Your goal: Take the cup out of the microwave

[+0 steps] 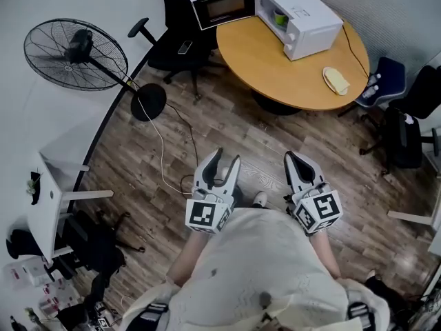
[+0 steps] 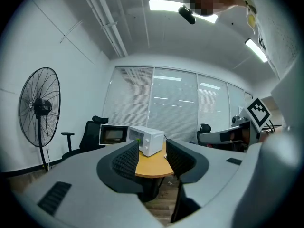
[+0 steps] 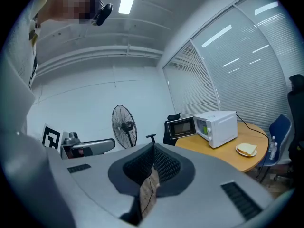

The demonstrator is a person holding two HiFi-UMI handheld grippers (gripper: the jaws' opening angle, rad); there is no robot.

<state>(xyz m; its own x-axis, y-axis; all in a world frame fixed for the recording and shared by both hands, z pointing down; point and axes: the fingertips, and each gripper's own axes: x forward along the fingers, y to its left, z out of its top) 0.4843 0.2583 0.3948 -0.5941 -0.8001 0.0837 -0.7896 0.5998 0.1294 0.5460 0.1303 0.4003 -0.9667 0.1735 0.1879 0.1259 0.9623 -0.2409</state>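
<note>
Green marks the goal in the head view: the cup [image 1: 280, 18] sits inside the white microwave [image 1: 303, 19], whose door [image 1: 224, 7] hangs open at the far side of the round wooden surface [image 1: 289, 74]. The person stands well back on the plank floor. The left gripper [image 1: 226, 157] and right gripper [image 1: 295, 158] are carried side by side in front of the body, both pointing toward the surface and well apart from the cup.

In the left gripper view the tool is held level. The microwave [image 2: 151, 139] shows right between its fingers [image 2: 127, 160], with the cup [image 2: 138, 139] a green spot in the oven's mouth. The fingers stand narrowly apart with nothing between them. I'd judge this hand is being lined up for the reach.

In the right gripper view the tool tips slightly downward and its fingers [image 3: 164, 165] meet at the tips, holding nothing. The microwave [image 3: 221, 127] lies off to the right, so this hand looks merely carried along.
</note>
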